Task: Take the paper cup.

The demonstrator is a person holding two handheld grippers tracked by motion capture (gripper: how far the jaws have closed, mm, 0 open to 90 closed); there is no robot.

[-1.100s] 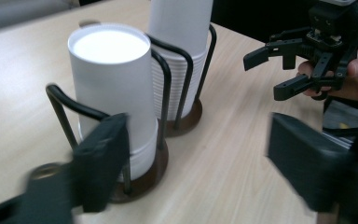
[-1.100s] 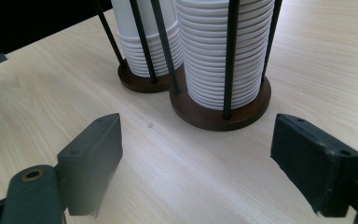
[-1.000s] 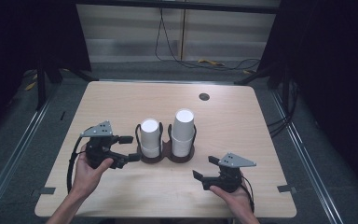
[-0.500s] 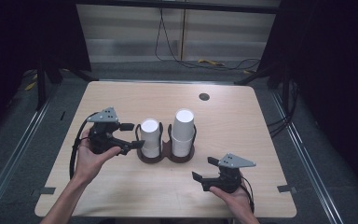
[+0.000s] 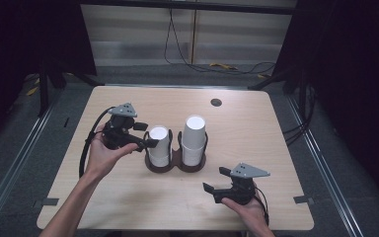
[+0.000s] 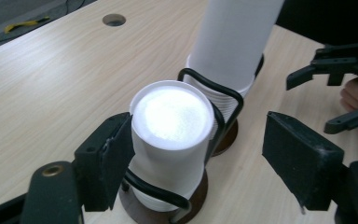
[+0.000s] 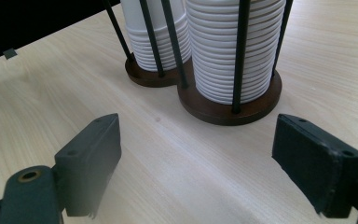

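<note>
Cups [image 5: 159, 146] stacked upside down fill the left post of a wire holder [image 5: 176, 163] near the table's middle, a taller stack [image 5: 194, 139] just right of them. They look light, thin and easily crushed, so a gentle pinch near the top cup's closed end suits. The left gripper [image 5: 147, 134], jaws just closing, straddles that cup, one pad touching. The right gripper [image 5: 216, 180] rests wide open toward the near edge.
</note>
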